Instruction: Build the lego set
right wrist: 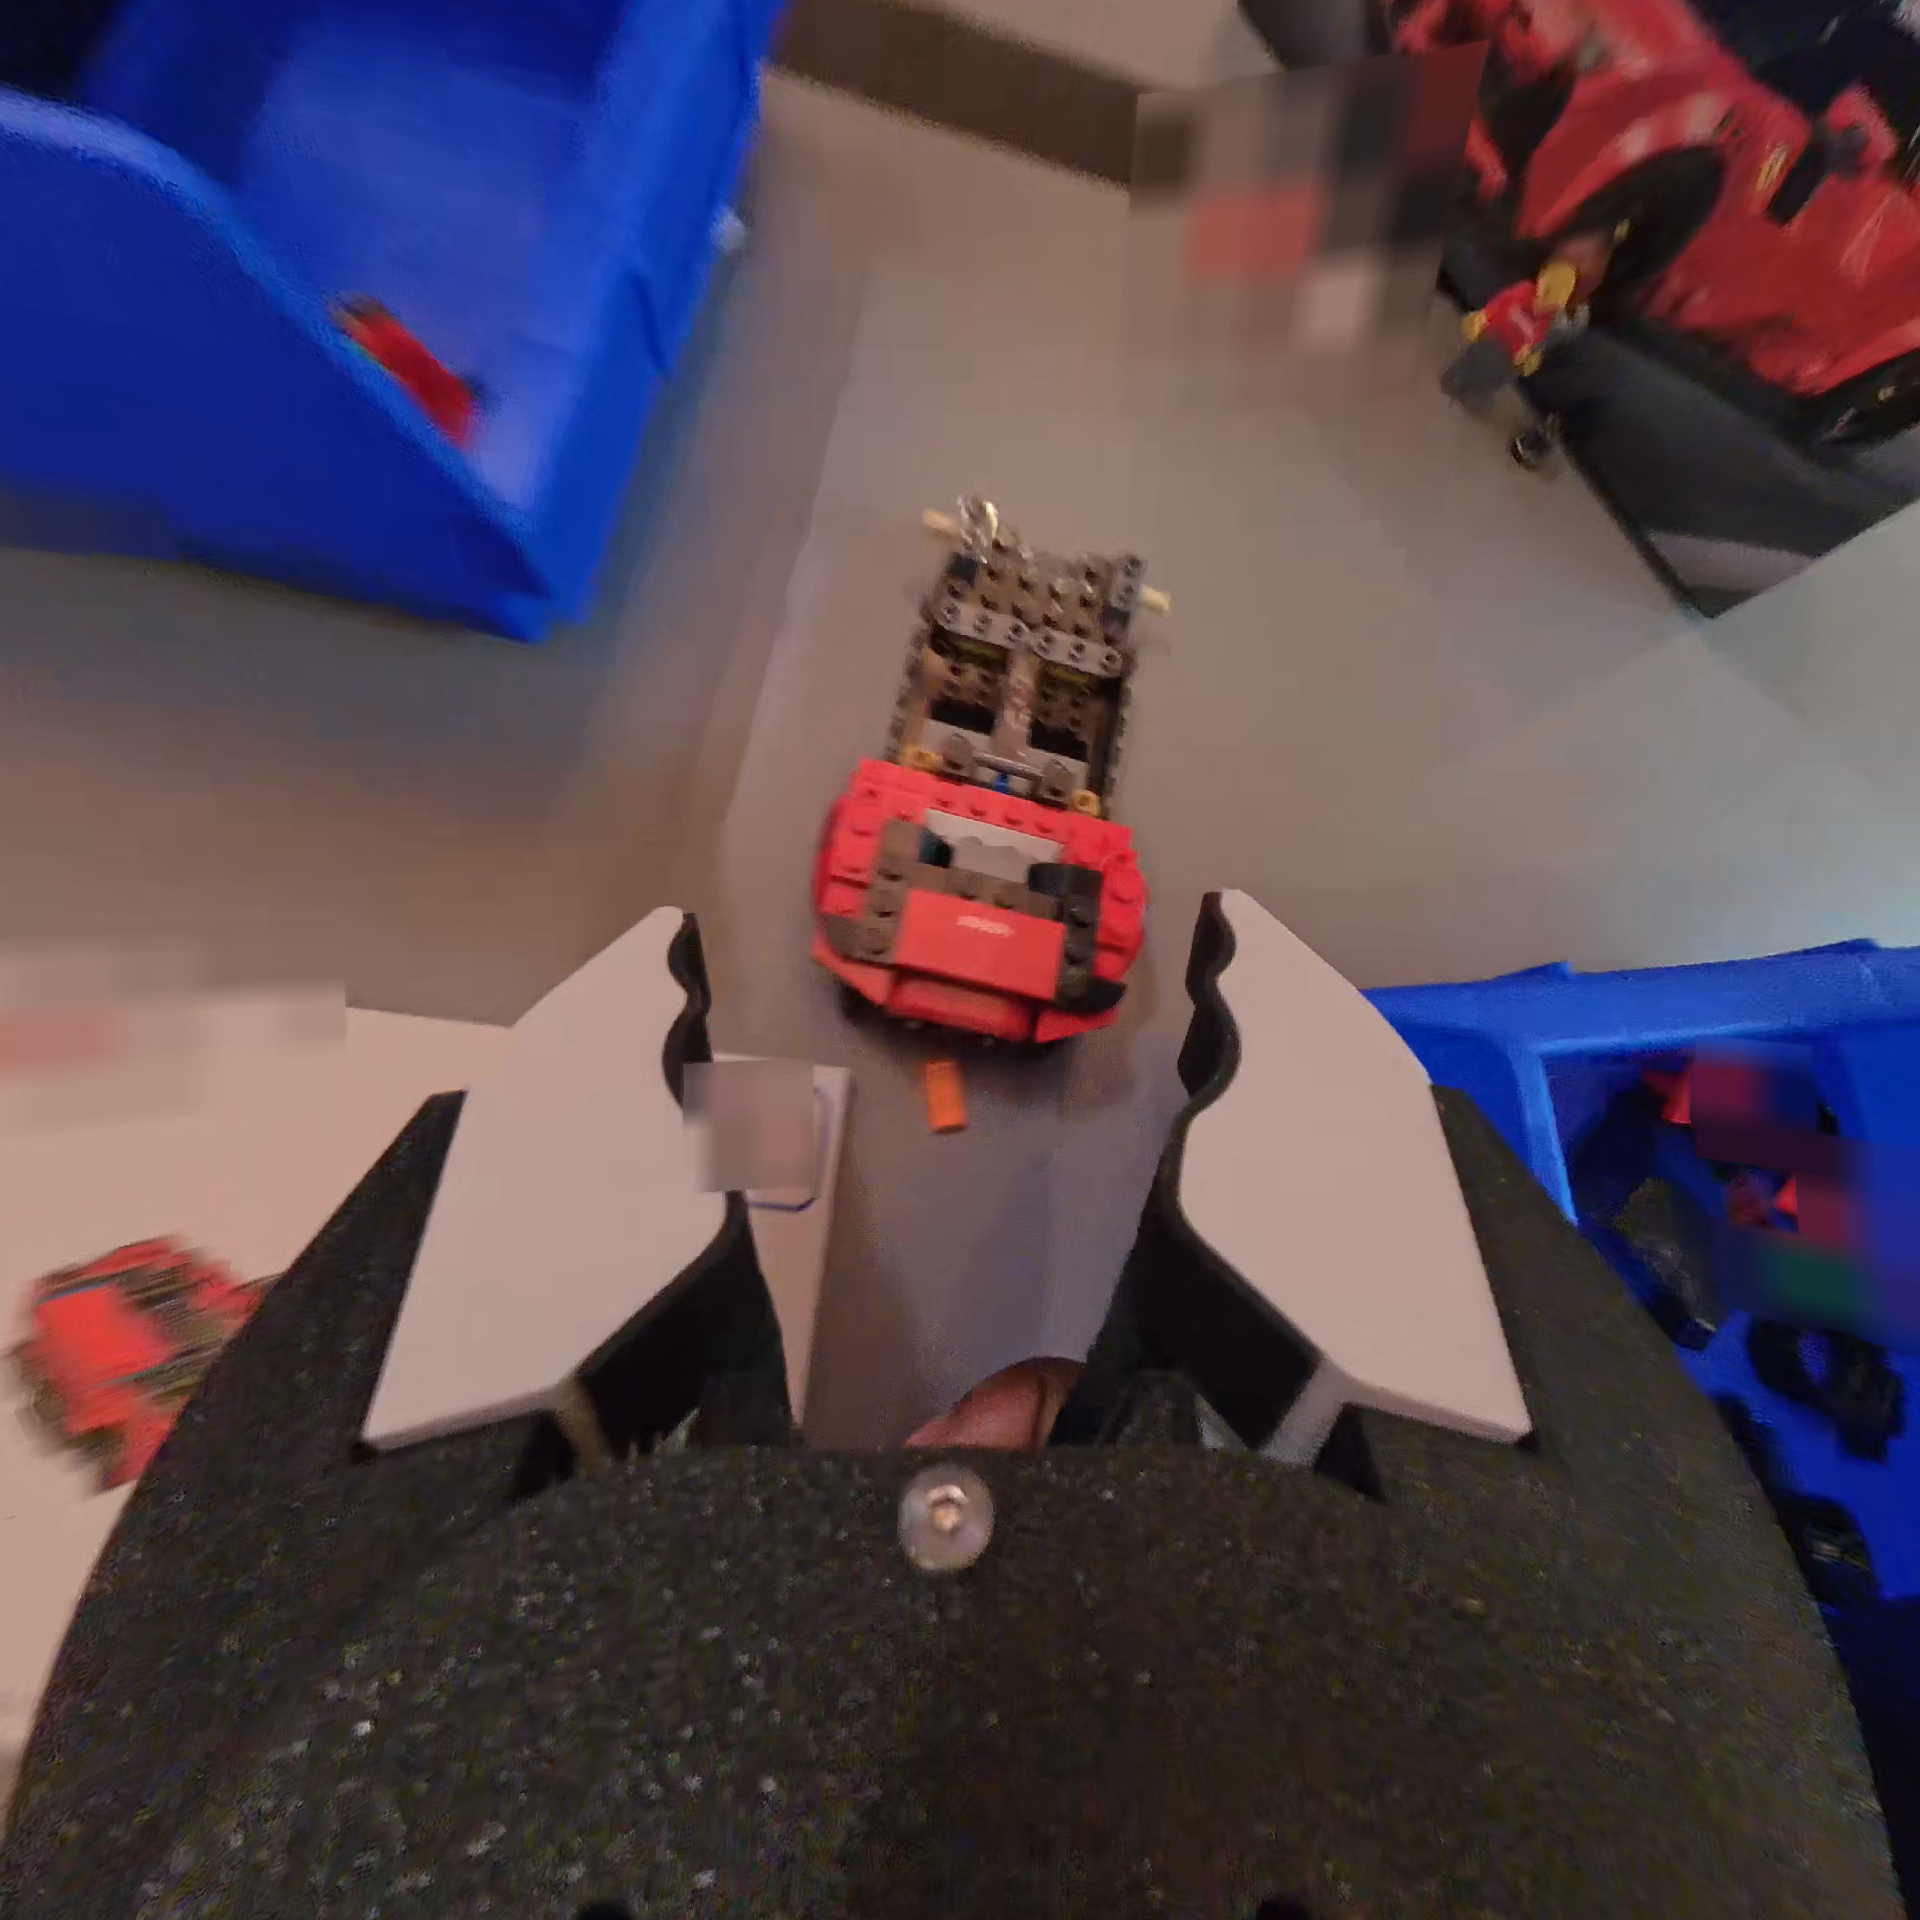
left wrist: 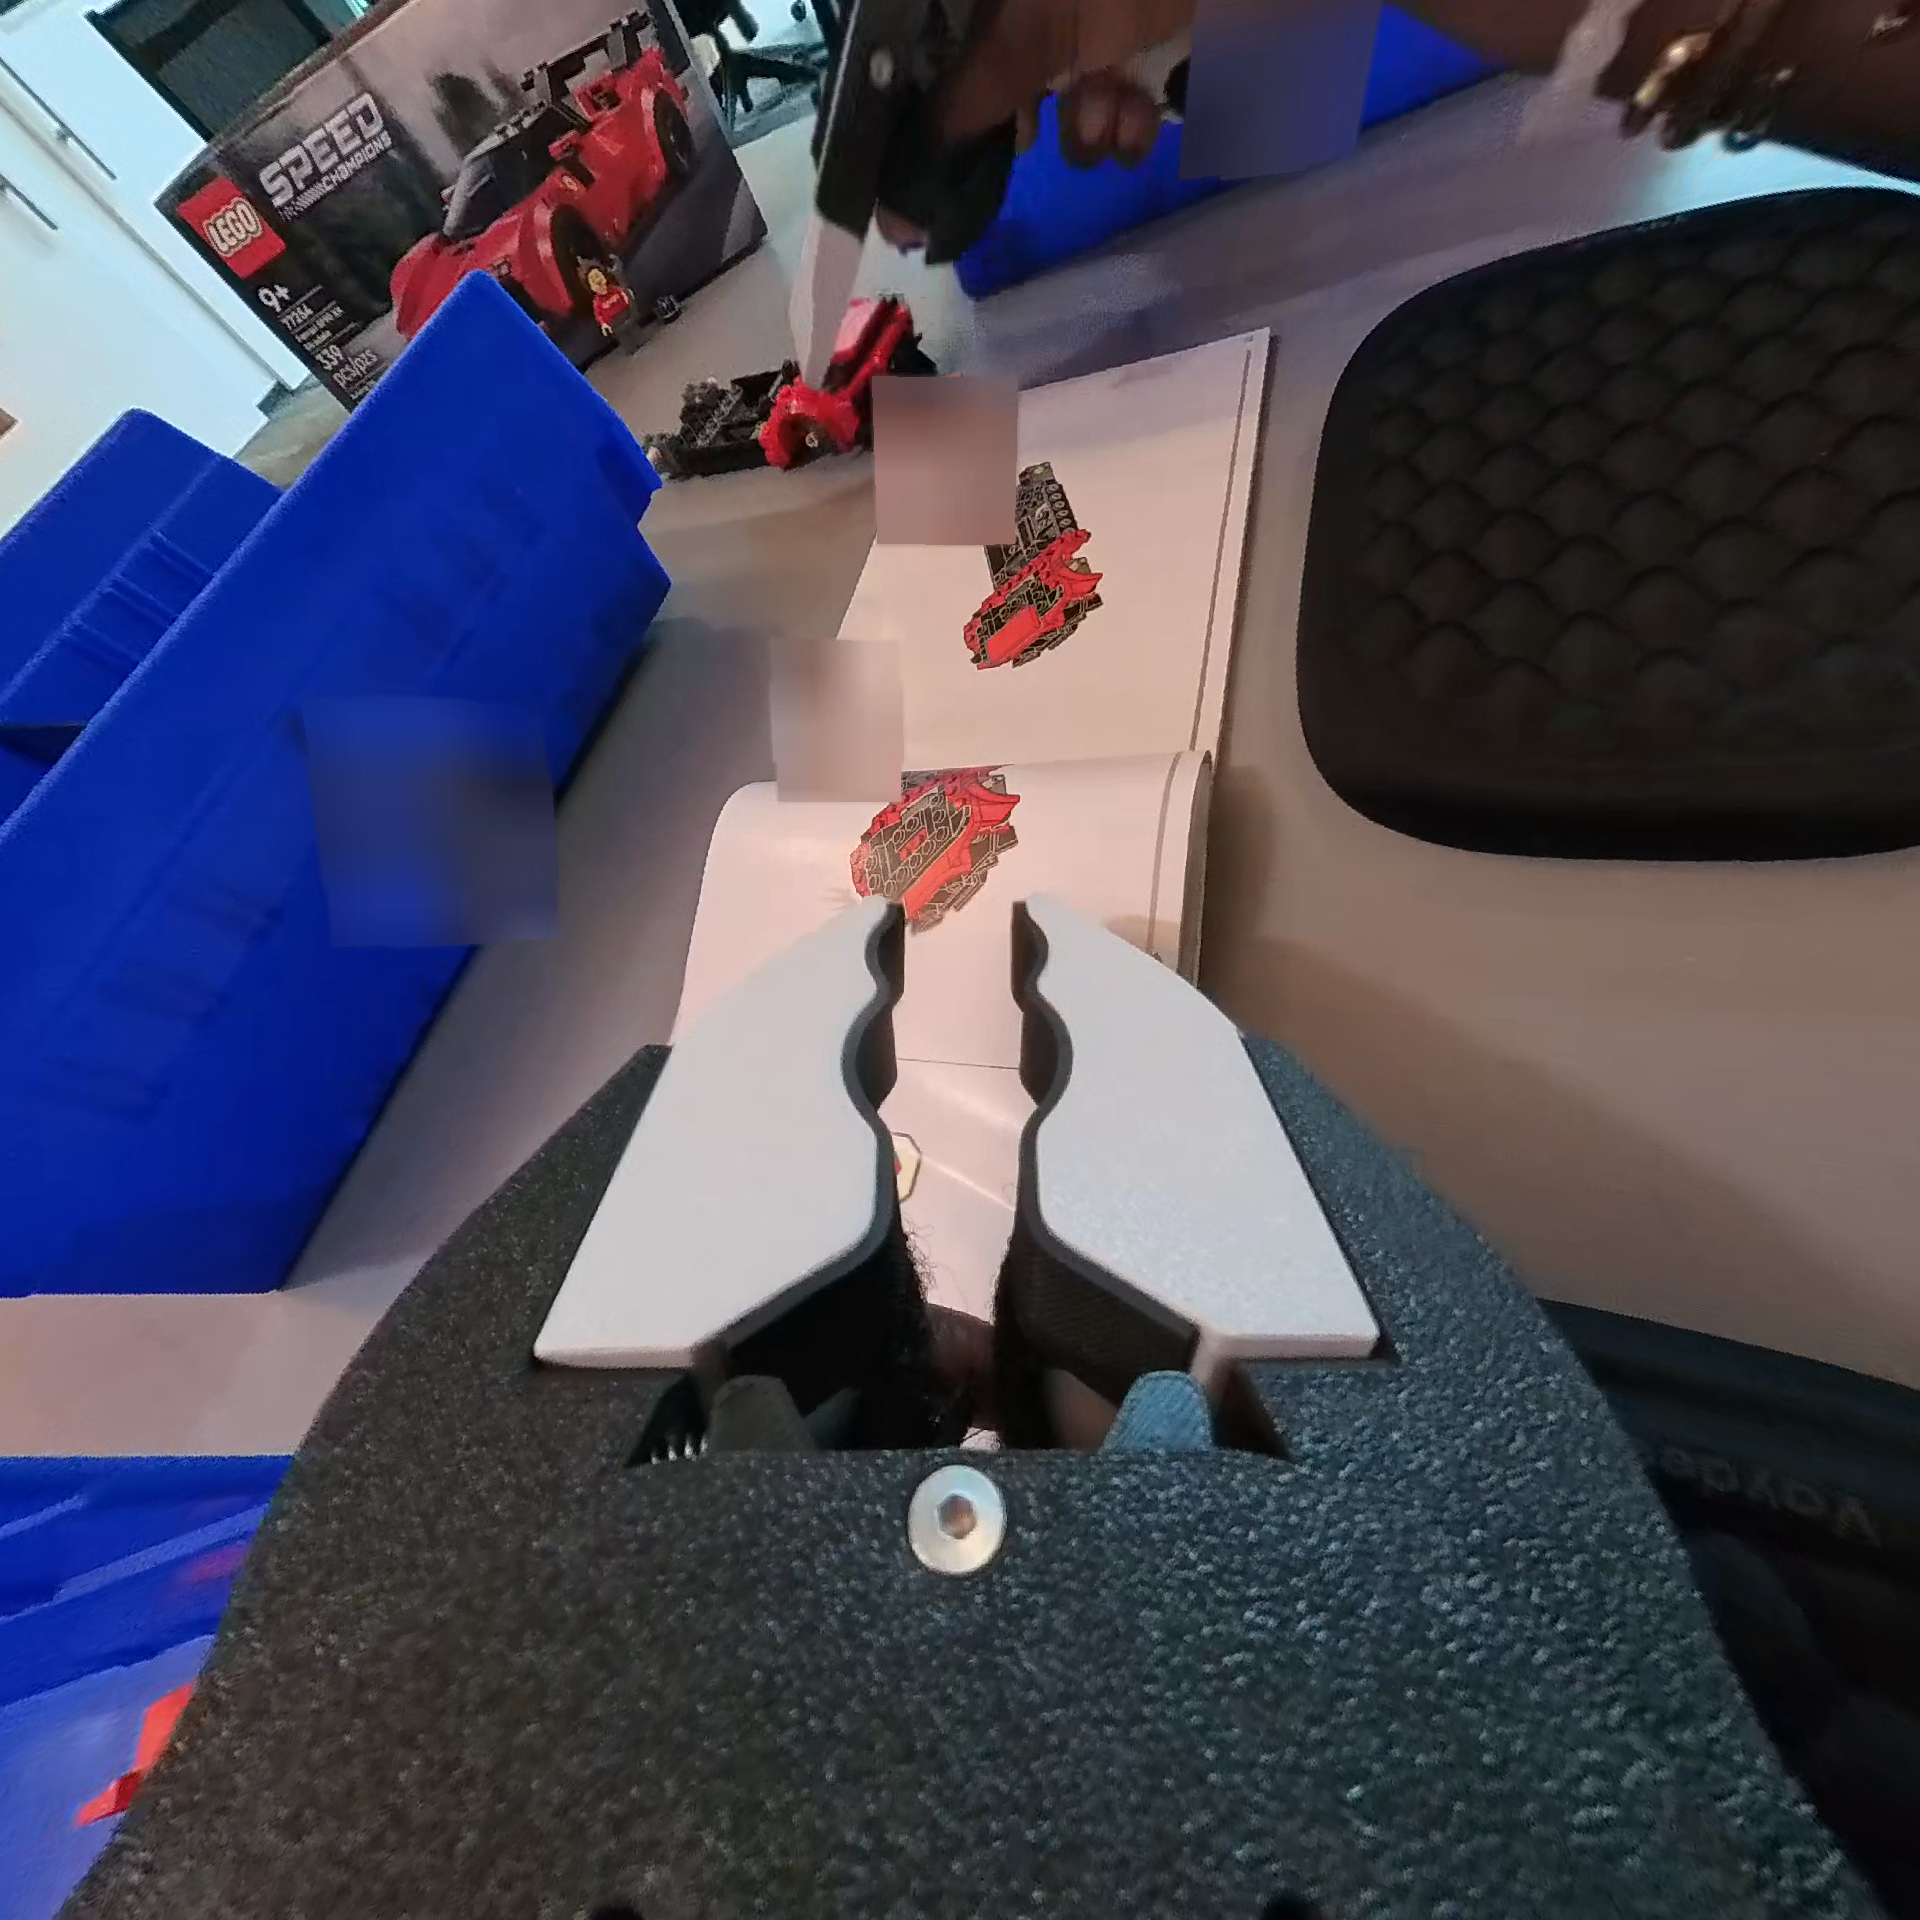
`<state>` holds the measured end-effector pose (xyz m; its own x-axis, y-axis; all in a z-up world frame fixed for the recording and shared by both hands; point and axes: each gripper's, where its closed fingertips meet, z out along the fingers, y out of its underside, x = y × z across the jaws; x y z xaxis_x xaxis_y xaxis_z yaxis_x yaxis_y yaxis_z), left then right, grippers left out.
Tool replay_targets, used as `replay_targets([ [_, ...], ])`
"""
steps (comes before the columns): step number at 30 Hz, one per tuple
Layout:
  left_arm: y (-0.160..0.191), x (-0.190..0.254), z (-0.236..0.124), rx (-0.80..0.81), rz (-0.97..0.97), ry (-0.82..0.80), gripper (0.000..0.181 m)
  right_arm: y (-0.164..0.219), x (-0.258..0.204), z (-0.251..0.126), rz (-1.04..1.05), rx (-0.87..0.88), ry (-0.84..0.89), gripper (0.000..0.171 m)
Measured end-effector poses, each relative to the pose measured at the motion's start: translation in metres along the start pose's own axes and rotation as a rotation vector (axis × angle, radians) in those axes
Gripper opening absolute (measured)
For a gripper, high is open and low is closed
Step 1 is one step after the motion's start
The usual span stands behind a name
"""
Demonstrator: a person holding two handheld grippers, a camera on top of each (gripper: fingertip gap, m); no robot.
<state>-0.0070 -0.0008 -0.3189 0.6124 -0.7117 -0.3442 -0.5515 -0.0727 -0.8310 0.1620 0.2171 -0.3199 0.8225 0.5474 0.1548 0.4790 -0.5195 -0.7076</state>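
Note:
The part-built lego car [right wrist: 977, 831], with a red front and a dark grey studded chassis, sits on the grey table. My right gripper [right wrist: 951, 925] is wide open and empty, its fingertips just short of the car's red front and apart from it. A small orange piece [right wrist: 943, 1096] lies on the table between its fingers. The car [left wrist: 821, 416] and the right gripper [left wrist: 873, 260] over it also show far off in the left wrist view. My left gripper [left wrist: 958, 914] is empty, its fingers a narrow gap apart, above the open instruction booklet [left wrist: 1091, 675].
Blue bins [left wrist: 312, 727] stand along the left of the booklet. The set's box [left wrist: 468, 187] stands at the back. A black mesh cushion [left wrist: 1610, 520] lies to the right. A blue bin with a red piece [right wrist: 312, 364] and another with dark parts [right wrist: 1714, 1143] flank the car.

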Motion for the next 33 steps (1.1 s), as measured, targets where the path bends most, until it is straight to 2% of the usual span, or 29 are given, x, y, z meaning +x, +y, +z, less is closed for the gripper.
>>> replay_targets([
  [4,-0.005,-0.002,-0.001,0.035,-0.008,-0.006,0.018,-0.010,-0.047,-0.041,0.101,0.208,-0.245,0.082],
  [5,-0.007,-0.003,-0.001,0.043,-0.010,-0.014,0.018,-0.006,-0.064,-0.049,0.061,0.176,-0.334,0.085],
  [6,-0.009,-0.005,-0.002,0.055,-0.009,-0.022,0.018,-0.003,-0.070,-0.056,0.019,0.144,-0.355,0.089],
  [8,-0.016,-0.006,-0.004,0.096,-0.008,-0.032,0.017,-0.021,-0.073,-0.074,0.005,0.250,-0.350,0.085],
  [10,-0.022,-0.007,-0.005,0.122,0.002,-0.041,0.017,-0.033,-0.093,-0.093,0.025,0.329,-0.489,0.081],
  [17,-0.018,-0.009,-0.012,0.092,0.072,-0.106,0.019,-0.006,-0.141,-0.100,0.162,0.374,-0.814,0.087],
  [21,-0.019,-0.015,-0.016,0.110,0.030,-0.122,0.019,0.014,-0.140,-0.092,0.204,0.364,-0.798,0.101],
  [23,-0.020,-0.014,-0.016,0.121,0.026,-0.117,0.020,0.012,-0.134,-0.097,0.178,0.392,-0.763,0.101],
  [25,-0.020,-0.013,-0.015,0.123,0.036,-0.117,0.020,0.021,-0.128,-0.097,0.091,0.323,-0.695,0.099],
  [27,-0.019,-0.010,-0.012,0.116,0.042,-0.108,0.020,0.031,-0.132,-0.104,0.026,0.240,-0.700,0.087],
  [33,-0.016,-0.016,-0.012,0.107,0.067,-0.138,0.021,0.057,-0.130,-0.079,-0.121,0.101,-0.529,0.095],
])
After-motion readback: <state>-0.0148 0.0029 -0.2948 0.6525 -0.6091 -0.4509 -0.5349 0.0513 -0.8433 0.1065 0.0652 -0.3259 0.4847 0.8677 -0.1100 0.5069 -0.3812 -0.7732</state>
